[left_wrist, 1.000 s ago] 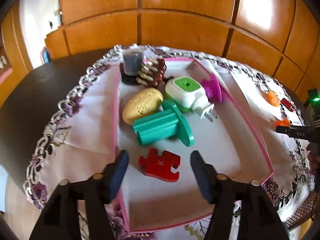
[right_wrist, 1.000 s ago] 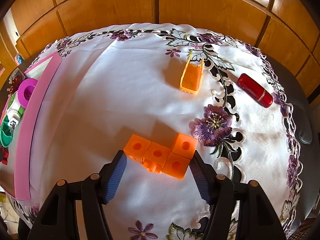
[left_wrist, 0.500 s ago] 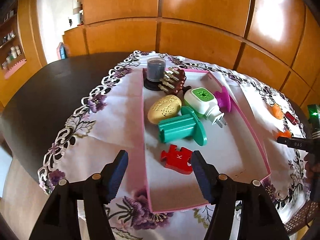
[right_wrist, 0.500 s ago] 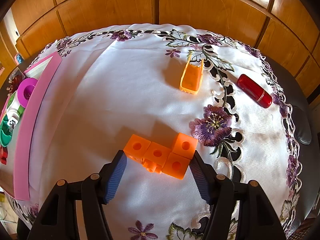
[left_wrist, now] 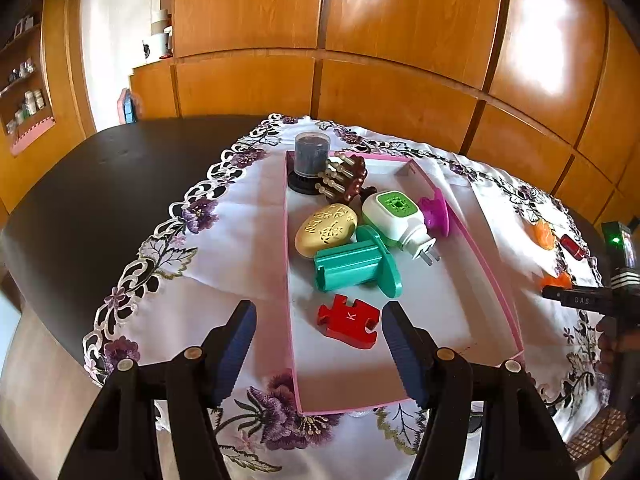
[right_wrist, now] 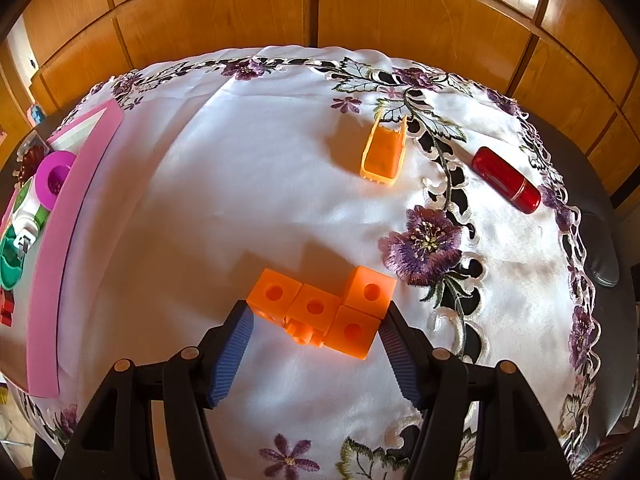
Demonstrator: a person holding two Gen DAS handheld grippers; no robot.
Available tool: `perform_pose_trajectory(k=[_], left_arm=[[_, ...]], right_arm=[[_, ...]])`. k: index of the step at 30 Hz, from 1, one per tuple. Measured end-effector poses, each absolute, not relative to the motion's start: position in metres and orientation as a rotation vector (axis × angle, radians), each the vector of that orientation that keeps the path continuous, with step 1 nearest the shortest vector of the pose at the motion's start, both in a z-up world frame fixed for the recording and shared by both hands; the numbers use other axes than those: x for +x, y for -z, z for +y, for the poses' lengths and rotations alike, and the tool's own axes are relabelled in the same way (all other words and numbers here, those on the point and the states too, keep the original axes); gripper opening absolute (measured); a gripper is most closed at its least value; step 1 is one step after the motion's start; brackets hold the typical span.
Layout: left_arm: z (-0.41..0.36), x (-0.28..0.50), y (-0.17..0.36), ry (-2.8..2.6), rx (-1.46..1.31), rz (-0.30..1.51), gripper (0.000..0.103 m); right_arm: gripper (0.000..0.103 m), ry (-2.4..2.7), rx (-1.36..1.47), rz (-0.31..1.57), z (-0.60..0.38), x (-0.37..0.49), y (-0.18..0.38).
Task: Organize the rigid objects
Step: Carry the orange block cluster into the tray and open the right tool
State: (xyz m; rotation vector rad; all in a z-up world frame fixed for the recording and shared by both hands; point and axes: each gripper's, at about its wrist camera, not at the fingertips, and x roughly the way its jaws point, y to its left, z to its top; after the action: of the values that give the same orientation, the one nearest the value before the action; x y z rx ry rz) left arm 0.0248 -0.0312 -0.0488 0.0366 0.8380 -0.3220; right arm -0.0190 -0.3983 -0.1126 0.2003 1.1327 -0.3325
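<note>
A pink tray (left_wrist: 496, 280) holds a red puzzle piece (left_wrist: 349, 321), a teal holder (left_wrist: 354, 267), a gold oval (left_wrist: 326, 230), a white and green plug-in (left_wrist: 396, 216), a magenta piece (left_wrist: 436, 212), a brown comb (left_wrist: 346, 178) and a dark cup (left_wrist: 311, 162). My left gripper (left_wrist: 316, 336) is open and empty, above the tray's near end. My right gripper (right_wrist: 316, 336) is open, its fingers on either side of an orange block cluster (right_wrist: 324, 306) on the cloth, not closed on it. An orange scoop (right_wrist: 383, 154) and a red tube (right_wrist: 506, 180) lie beyond.
The white embroidered tablecloth (right_wrist: 240, 184) covers a dark round table (left_wrist: 80, 184). The pink tray shows at the left edge of the right wrist view (right_wrist: 56, 248). Wooden cabinet panels (left_wrist: 360, 60) stand behind the table. The right gripper's handle (left_wrist: 580, 300) shows at the right of the left wrist view.
My left gripper has pulled back and risen from the tray, so the tray and table look smaller and farther. The red puzzle piece stays in the tray. My right gripper has not moved.
</note>
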Motion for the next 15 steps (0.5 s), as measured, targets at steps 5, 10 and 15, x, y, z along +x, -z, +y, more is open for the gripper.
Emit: perform_pose_trajectory(k=[5,10,15], left_arm=[[-0.027,0.025,0.049,0.314,0.029,0.841,0.066],[-0.024,0.025,0.051,0.309,0.025,0.841,0.066],[-0.023,0.026,0.053,0.305,0.020,0.848,0.066]], right_arm=[[0.065,0.319,0.201,1.128,-0.388,-0.024,0.110],[0.065,0.301,0.203,1.106,-0.377,-0.028,0.103],[0.065,0.234,0.199,1.044,-0.359,-0.029,0.079]])
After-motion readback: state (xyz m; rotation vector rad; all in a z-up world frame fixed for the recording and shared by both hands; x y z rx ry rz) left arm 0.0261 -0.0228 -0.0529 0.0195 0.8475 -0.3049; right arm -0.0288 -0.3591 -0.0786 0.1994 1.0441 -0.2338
